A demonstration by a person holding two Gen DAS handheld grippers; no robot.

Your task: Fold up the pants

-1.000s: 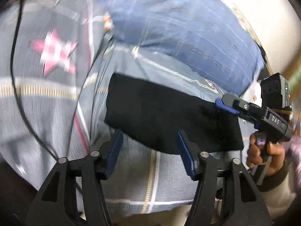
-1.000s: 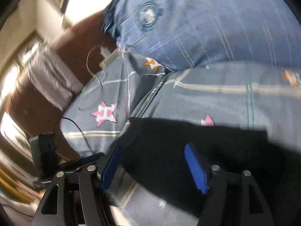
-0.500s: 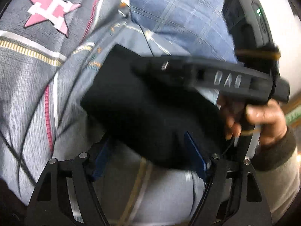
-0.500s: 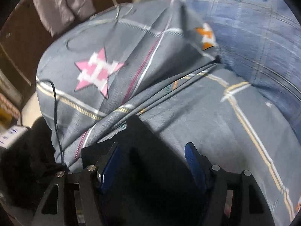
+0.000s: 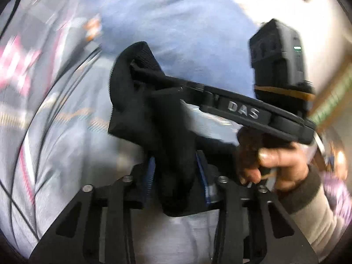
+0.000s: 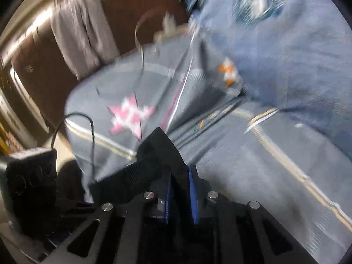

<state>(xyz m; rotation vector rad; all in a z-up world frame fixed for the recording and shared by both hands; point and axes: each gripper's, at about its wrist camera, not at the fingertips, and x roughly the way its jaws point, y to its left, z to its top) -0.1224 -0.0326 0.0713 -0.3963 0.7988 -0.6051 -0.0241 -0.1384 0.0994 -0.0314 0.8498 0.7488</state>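
The black pants (image 5: 151, 110) are bunched and lifted off the grey bedsheet (image 5: 66, 132). My left gripper (image 5: 176, 173) is shut on the lower bunch of the cloth. My right gripper (image 6: 179, 189) is shut on the pants (image 6: 158, 151) near a ribbed waistband edge; it also shows in the left wrist view (image 5: 140, 66), reaching in from the right with its tips buried in the upper fold. The views are motion blurred.
A blue pillow (image 6: 286, 44) lies at the back of the bed. The sheet has a pink star (image 6: 129, 116) and stripes. A black cable (image 6: 92, 132) runs over the bed's left edge. A grey cloth (image 6: 79, 33) hangs by a brown wall.
Both grippers went from open around the flat folded pants to shut on them. The pants have been lifted off the sheet and now hang bunched between the grippers.
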